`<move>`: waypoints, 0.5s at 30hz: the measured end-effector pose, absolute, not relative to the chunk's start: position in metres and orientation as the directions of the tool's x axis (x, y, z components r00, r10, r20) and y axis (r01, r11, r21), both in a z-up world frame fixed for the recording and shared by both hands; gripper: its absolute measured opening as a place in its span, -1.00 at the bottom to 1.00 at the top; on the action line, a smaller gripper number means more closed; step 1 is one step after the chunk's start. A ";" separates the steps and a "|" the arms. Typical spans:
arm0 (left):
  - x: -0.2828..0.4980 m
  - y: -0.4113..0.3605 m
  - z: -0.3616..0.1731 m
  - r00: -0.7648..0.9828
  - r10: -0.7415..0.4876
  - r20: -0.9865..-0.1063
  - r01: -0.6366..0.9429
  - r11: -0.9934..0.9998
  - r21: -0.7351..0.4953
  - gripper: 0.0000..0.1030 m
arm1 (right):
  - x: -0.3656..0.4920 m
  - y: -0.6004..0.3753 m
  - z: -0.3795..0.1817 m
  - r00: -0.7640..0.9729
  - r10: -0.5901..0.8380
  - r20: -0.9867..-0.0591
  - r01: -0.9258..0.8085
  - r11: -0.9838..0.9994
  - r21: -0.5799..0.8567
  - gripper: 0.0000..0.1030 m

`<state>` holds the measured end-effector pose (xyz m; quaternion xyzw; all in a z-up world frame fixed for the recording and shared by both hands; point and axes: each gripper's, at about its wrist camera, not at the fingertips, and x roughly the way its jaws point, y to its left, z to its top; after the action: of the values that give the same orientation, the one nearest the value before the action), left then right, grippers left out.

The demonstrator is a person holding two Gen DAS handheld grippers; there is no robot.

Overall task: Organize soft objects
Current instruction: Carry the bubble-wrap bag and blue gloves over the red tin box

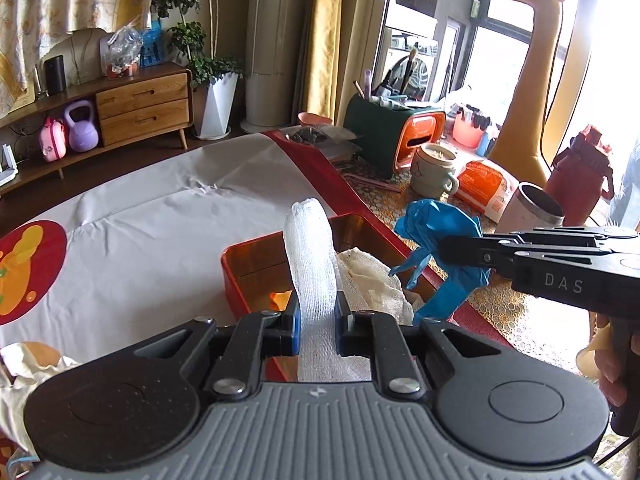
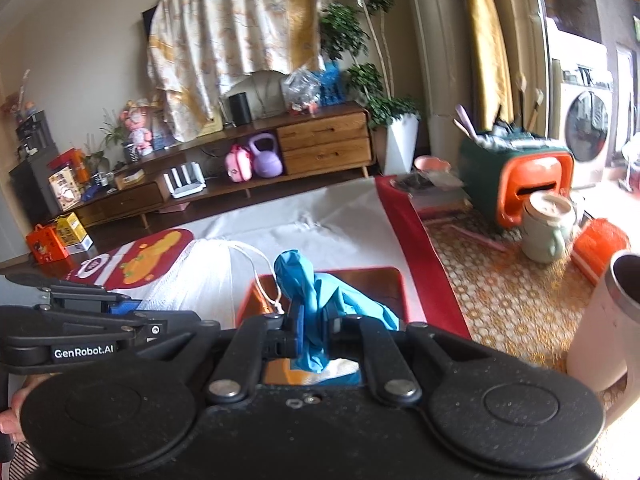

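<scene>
Tray (image 1: 244, 264) lies just ahead of and below both tongs: left tongs (image 1: 316, 320) clamped on white mesh (image 1: 312, 248), right tongs (image 2: 316, 330) on blue cloth (image 2: 304, 280).

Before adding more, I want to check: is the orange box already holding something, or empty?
Not empty. A cream cloth already lies inside the orange box.

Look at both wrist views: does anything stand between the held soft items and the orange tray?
Nothing visible does. The white mesh and the blue glove hang clamped over the open orange tray; only a cream cloth lies inside.
</scene>
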<state>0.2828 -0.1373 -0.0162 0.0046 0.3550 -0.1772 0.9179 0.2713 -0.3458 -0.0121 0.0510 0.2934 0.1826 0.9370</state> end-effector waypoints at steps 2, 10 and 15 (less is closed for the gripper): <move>0.290 -0.145 -0.022 0.676 -0.321 -0.664 0.335 0.936 -0.112 -0.71 | 0.276 -0.351 -0.022 0.754 0.368 -0.544 -0.298 0.930 0.216 -0.84; 0.323 -0.166 -0.044 0.654 -0.283 -0.701 0.331 0.941 -0.071 -0.71 | 0.293 -0.363 -0.059 0.720 0.369 -0.588 -0.262 0.929 0.262 -0.84; 0.342 -0.175 -0.060 0.642 -0.249 -0.725 0.319 0.947 -0.042 -0.71 | 0.299 -0.360 -0.074 0.705 0.373 -0.603 -0.259 0.927 0.271 -0.82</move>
<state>0.3417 -0.1745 -0.0596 0.0447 0.3927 -0.1571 0.9050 0.2994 -0.3596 -0.0737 0.0830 0.3432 0.1719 0.9197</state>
